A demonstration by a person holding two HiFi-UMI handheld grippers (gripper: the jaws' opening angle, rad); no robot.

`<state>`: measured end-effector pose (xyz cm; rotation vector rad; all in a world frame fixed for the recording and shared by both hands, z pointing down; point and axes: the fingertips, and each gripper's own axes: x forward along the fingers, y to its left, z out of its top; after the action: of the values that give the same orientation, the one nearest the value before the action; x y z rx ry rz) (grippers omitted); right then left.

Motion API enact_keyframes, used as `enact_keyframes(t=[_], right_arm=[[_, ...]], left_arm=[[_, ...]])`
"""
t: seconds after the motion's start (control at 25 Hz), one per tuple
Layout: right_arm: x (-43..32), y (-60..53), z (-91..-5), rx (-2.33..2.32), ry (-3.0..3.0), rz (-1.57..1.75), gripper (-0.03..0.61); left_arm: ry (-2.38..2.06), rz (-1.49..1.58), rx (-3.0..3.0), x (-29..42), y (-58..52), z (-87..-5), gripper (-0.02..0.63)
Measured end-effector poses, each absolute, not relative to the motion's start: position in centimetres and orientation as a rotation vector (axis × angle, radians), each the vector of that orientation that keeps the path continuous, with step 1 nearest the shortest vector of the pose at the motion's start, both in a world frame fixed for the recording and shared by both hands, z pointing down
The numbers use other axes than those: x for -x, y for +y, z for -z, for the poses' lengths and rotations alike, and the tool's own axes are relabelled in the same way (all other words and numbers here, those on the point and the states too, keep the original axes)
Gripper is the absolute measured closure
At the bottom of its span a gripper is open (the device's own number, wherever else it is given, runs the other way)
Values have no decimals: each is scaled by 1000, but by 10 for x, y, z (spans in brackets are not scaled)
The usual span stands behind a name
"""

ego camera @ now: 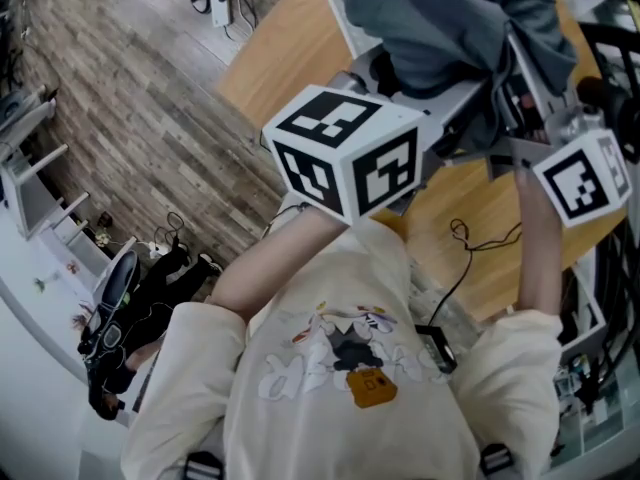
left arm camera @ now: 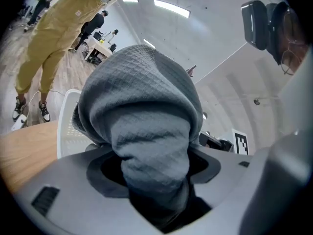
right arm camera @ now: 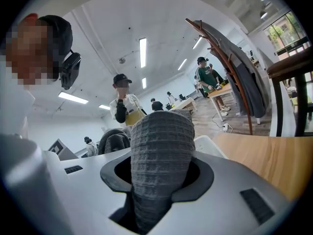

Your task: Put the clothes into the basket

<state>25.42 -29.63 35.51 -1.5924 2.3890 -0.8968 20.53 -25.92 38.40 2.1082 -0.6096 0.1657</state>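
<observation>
Left gripper point(left arm camera: 155, 168), right gripper point(right arm camera: 157, 177): jaws pinching grey garment point(left arm camera: 146, 97); basket point(left arm camera: 63, 126) rim beside.

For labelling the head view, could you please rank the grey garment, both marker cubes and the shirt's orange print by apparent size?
1. grey garment, cut off by the top edge
2. left marker cube, probably just nearer the camera than the right one
3. right marker cube
4. orange print, clearly smallest

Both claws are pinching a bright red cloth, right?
No, the cloth is grey, not red. The left claw and the right claw are both pinching it, as the left gripper view and the right gripper view show.
</observation>
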Motion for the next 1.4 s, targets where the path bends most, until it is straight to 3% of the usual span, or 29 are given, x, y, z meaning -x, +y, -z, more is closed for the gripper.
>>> enact_keyframes(t=[0.68, 1.4], right_arm=[[-256, -310, -398, 1743, 2576, 870, 407], [-258, -324, -493, 1839, 2678, 1254, 407]], left_arm=[[-855, -363, -1914, -198, -267, -434, 308], [-987, -381, -1710, -188, -258, -487, 308]])
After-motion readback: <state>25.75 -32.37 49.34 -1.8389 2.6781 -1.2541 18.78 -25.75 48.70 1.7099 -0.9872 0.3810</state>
